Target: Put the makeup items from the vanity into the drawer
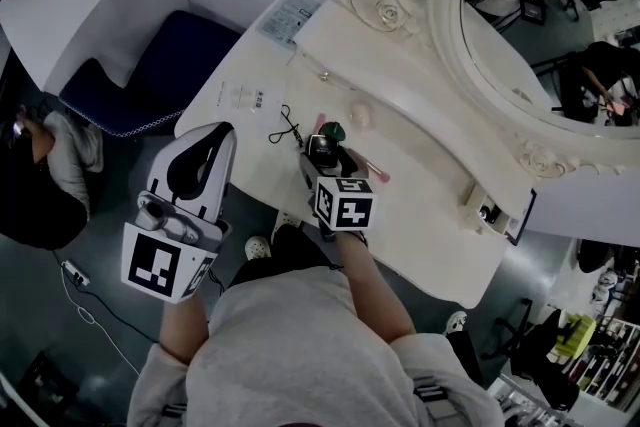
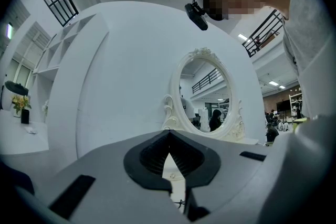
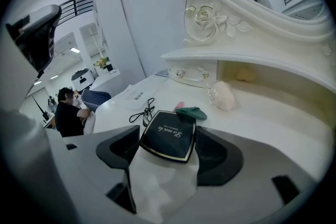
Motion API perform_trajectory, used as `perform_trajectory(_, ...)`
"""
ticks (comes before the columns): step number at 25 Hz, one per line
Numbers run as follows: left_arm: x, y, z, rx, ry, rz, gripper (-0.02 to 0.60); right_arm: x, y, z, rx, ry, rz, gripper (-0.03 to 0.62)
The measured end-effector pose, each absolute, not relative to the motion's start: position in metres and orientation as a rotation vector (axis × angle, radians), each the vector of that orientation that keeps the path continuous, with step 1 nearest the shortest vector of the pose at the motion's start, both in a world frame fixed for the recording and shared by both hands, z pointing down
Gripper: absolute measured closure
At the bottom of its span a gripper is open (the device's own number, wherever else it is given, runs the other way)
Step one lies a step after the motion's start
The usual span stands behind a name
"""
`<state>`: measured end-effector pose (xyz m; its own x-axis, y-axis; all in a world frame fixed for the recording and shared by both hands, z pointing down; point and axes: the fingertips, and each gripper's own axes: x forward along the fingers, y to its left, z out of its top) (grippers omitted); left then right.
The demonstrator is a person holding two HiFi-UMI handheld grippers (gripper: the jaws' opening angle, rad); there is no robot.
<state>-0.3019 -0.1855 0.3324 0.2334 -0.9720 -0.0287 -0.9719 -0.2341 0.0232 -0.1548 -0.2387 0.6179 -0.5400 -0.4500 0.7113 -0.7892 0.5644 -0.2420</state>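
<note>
My right gripper (image 1: pixel 324 155) hangs over the white vanity top (image 1: pixel 420 215), shut on a black compact (image 1: pixel 322 147) with gold script on its lid. The right gripper view shows the compact (image 3: pixel 167 134) held between the black pads, right gripper (image 3: pixel 167 147). Just beyond it lie a green item (image 3: pixel 192 112), a pink item (image 3: pixel 180 106) and a pink puff (image 3: pixel 226 96). A small drawer front with knobs (image 3: pixel 191 75) sits shut under the mirror shelf. My left gripper (image 1: pixel 224 131) is shut and empty at the vanity's left front edge; left gripper (image 2: pixel 169 136).
A black cord (image 1: pixel 288 127) and paper slips (image 1: pixel 245 97) lie on the left of the vanity. A pink brush (image 1: pixel 376 171) lies right of the compact. The ornate oval mirror (image 1: pixel 440 25) rises behind. A blue chair (image 1: pixel 160 75) stands left, near a seated person (image 1: pixel 40 185).
</note>
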Motion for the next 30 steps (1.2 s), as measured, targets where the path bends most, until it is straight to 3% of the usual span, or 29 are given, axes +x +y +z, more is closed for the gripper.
perform_trajectory(30,-0.266,-0.147,0.311,2.596,-1.875,-0.073,0.568,-0.129,-0.215,0.498,1.134,-2.559,0.618,0.278)
